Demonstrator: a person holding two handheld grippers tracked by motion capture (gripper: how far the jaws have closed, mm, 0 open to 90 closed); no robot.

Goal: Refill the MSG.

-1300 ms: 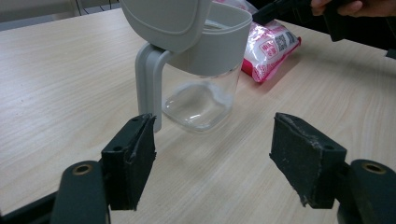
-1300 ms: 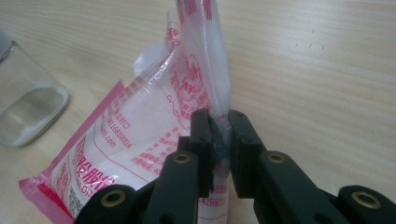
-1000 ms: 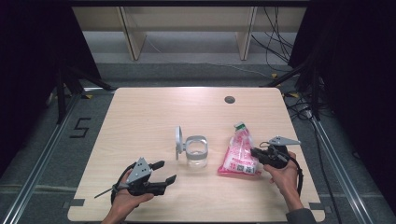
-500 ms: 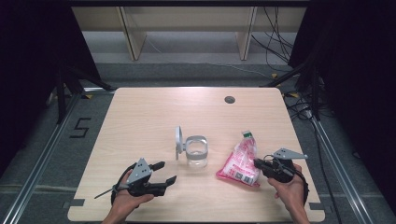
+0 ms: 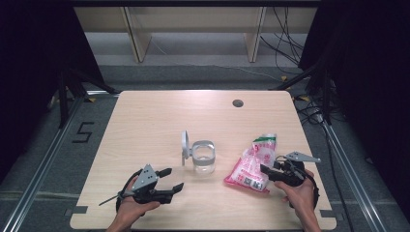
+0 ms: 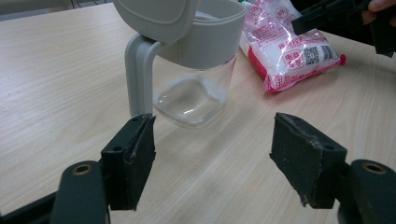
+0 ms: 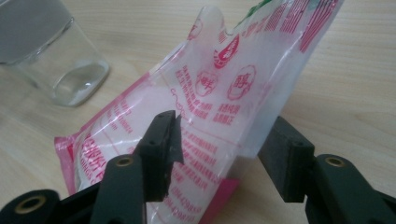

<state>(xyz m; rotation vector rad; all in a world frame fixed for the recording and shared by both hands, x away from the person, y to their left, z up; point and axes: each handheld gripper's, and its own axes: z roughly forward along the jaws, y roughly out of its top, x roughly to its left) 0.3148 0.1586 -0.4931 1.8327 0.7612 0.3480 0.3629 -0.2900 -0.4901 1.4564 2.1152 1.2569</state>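
A pink and white plastic bag (image 5: 252, 166) of white grains lies on the table right of centre. My right gripper (image 5: 265, 170) is at its near right edge. In the right gripper view its jaws (image 7: 224, 144) have just been opening; they stand apart with the bag's raised edge (image 7: 224, 88) between them, not pressed. A clear glass container (image 5: 203, 157) with a grey collar and a flipped-up lid (image 5: 185, 147) stands at the table's middle. My left gripper (image 5: 174, 179) rests open at the near left, pointing at the container (image 6: 198, 88), with nothing between its jaws (image 6: 212, 158).
The wooden table (image 5: 145, 125) has a dark round hole (image 5: 237, 103) at its far right. Beyond it stand a low shelf and loose cables on the floor. A "5" mark (image 5: 83, 131) lies on the floor to the left.
My right gripper pulled the bag a little toward the near right edge, then its jaws opened off the bag. The left gripper and the container stayed put.
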